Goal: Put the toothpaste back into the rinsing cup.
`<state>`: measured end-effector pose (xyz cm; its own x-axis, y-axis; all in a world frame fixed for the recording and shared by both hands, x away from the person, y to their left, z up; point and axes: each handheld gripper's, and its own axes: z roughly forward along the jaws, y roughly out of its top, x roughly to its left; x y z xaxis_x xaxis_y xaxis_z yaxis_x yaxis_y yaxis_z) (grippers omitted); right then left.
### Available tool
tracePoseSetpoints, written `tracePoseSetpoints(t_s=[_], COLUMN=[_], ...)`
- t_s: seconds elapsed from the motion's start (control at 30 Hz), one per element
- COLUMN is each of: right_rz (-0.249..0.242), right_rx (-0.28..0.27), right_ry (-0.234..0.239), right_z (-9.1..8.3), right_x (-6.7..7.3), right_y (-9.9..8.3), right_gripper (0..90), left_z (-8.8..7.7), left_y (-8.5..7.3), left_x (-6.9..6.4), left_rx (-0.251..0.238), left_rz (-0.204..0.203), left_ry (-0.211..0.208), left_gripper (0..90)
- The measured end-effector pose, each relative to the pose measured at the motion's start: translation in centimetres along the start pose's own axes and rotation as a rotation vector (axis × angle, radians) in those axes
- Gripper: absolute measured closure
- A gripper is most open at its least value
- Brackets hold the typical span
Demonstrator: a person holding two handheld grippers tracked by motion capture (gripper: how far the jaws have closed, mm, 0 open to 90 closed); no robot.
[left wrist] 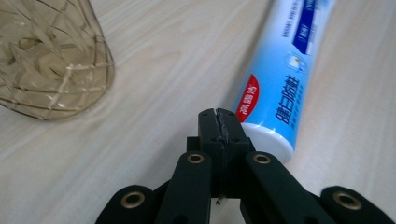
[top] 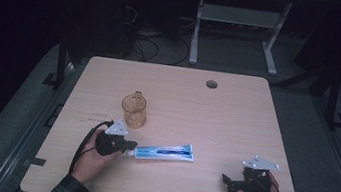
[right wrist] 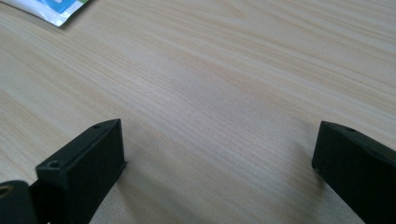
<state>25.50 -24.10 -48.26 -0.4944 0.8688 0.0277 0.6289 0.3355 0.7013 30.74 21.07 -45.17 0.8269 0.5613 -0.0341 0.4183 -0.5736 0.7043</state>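
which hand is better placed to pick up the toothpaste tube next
Left. The left hand-held gripper sits right at the cap end of the toothpaste tube, though shut, so it must open first. The right hand-held gripper is open but well away from it.

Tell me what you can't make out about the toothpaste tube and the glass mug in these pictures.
- Toothpaste tube: its cap end, hidden behind the shut left gripper in the left gripper view; its print, too small in the high view.
- Glass mug: rim and handle, cut off by the frame's top and left edges in the left gripper view.
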Motion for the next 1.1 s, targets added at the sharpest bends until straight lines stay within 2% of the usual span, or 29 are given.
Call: tracePoseSetpoints(t_s=[0.23,0.57,0.6,0.8,0.93,1.1], right_rz=[0.000,0.000,0.000,0.000,0.000,-0.001], right_rx=[0.000,0.000,0.000,0.000,0.000,0.000], right_ry=[0.000,0.000,0.000,0.000,0.000,0.000], right_z=[0.0,0.0,0.0,0.0,0.0,0.0], right_x=[0.0,0.0,0.0,0.0,0.0,0.0], right_y=[0.0,0.0,0.0,0.0,0.0,0.0], right_gripper=[1.9,1.9,1.9,1.9,1.9,1.9], left_z=[-0.6,-1.0,-1.0,-1.2,-1.5,-1.9], left_y=[-0.5,-1.0,-1.0,-1.0,-0.9,-0.5], left_x=[-1.2,-2.8,-2.9,-2.8,-2.2,-1.7], left_rx=[0.003,-0.003,0.004,-0.003,-0.015,-0.026], left_rz=[0.016,0.013,0.021,0.008,-0.013,-0.051], left_ry=[-0.029,-0.076,-0.081,-0.089,-0.085,-0.081], left_gripper=[90.0,90.0,90.0,90.0,82.2,67.1])
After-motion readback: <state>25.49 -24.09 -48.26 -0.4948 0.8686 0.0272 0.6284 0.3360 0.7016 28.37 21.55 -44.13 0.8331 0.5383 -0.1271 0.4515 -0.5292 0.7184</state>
